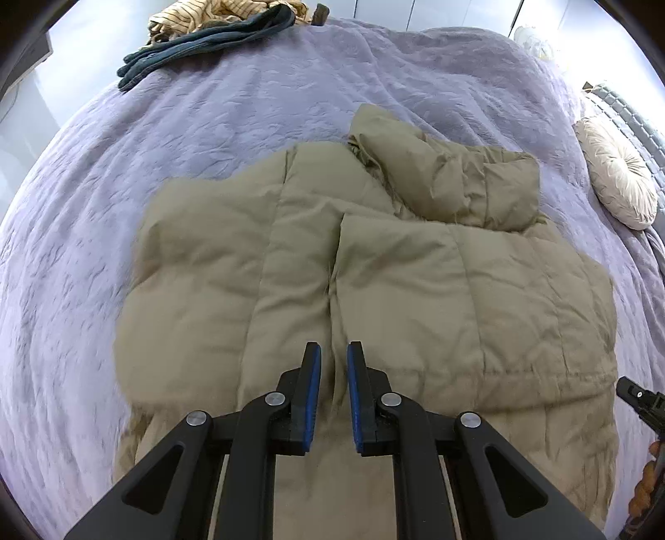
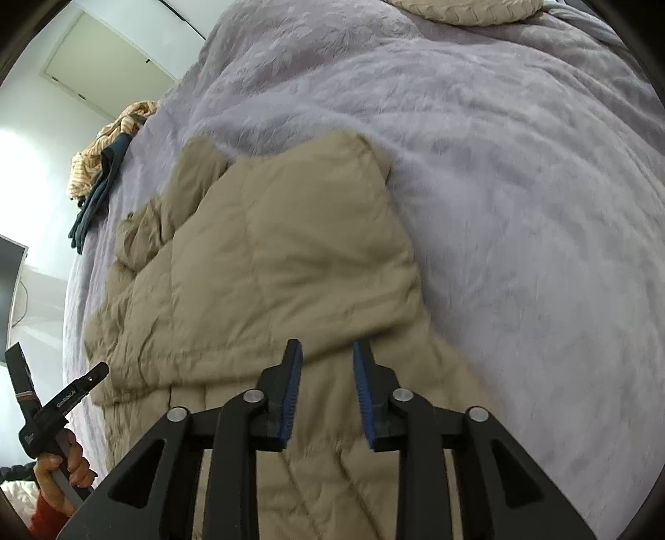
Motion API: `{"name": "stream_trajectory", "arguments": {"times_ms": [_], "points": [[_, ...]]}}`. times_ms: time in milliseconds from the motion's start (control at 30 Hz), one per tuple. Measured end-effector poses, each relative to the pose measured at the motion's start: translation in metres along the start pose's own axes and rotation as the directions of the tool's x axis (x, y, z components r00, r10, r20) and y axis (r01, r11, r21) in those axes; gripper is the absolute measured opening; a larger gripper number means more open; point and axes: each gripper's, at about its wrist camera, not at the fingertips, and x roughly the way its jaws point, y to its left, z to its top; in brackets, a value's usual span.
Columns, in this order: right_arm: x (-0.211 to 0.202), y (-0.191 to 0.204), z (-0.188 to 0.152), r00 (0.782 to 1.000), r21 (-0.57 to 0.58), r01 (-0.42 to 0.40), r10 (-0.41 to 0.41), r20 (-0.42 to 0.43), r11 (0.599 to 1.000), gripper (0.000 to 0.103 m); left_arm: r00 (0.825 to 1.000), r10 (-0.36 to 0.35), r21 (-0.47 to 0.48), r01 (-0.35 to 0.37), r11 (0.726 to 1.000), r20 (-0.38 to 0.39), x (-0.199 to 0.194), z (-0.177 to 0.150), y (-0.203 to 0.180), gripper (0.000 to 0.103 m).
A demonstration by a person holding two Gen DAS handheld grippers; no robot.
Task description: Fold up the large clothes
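A khaki puffer jacket [image 1: 374,270] lies partly folded on a bed under a lavender bedspread [image 1: 228,124], its sleeve doubled across the chest. The left tool [image 1: 333,357] hangs over the jacket's hem with its blue-padded jaws slightly apart, gripping nothing. The right tool [image 2: 327,353] hovers over the jacket's near edge, jaws likewise parted and empty. A dark teal garment [image 1: 199,41] and striped cloth [image 1: 195,14] sit at the bed's far edge; a round cream cushion [image 1: 619,174] rests well apart.
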Motion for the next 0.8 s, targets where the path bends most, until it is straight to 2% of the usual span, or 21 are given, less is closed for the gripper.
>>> {"name": "stream_trajectory", "arguments": {"times_ms": [167, 200, 233, 267, 333, 500, 567, 633, 767, 800], "points": [[-0.003, 0.005, -0.027, 1.0, 0.0, 0.006, -0.006, -0.027, 1.0, 0.035, 1.0, -0.022, 0.009, 0.022, 1.0, -0.011, -0.011, -0.026, 0.003, 0.017], [-0.004, 0.006, -0.031, 1.0, 0.001, 0.007, -0.007, -0.03, 1.0, 0.035, 1.0, -0.021, 0.012, 0.021, 1.0, -0.019, -0.012, -0.03, 0.003, 0.027], [-0.006, 0.006, -0.035, 0.999, 0.004, 0.007, -0.007, -0.034, 1.0, 0.036, 0.999, -0.02, 0.01, 0.02, 1.0, -0.029, -0.013, -0.035, 0.005, 0.07], [-0.008, 0.007, -0.04, 0.999, 0.006, 0.007, -0.006, -0.036, 1.0, 0.036, 0.999, -0.02, 0.004, 0.02, 1.0, -0.025, -0.016, -0.039, 0.007, 0.096], [-0.011, 0.008, -0.047, 0.999, 0.008, 0.008, -0.008, -0.039, 1.0, 0.037, 1.0, -0.03, 0.021, 0.03, 0.999, 0.002, -0.026, -0.047, 0.007, 0.096], [-0.02, 0.011, -0.064, 0.999, 0.02, 0.01, -0.009, -0.047, 1.0, 0.042, 1.0, -0.012, 0.073, 0.014, 0.997, -0.022, -0.041, -0.065, 0.006, 0.097], [-0.025, 0.013, -0.072, 0.999, 0.032, 0.008, -0.006, -0.053, 0.999, 0.047, 1.0, 0.004, 0.081, -0.002, 0.997, -0.025, -0.047, -0.072, 0.007, 0.097], [-0.029, 0.014, -0.078, 0.998, 0.041, 0.008, -0.005, -0.059, 0.999, 0.058, 0.999, 0.016, 0.077, -0.014, 0.997, -0.029, -0.055, -0.079, 0.011, 0.097], [-0.042, 0.022, -0.095, 0.997, 0.046, -0.002, 0.006, -0.074, 0.999, 0.069, 0.999, 0.029, 0.06, -0.027, 0.998, -0.033, -0.073, -0.094, 0.02, 0.097], [-0.047, 0.025, -0.1, 0.997, 0.047, -0.008, 0.012, -0.076, 0.999, 0.076, 0.999, 0.029, 0.06, -0.027, 0.998, -0.037, -0.079, -0.099, 0.022, 0.097]]}}
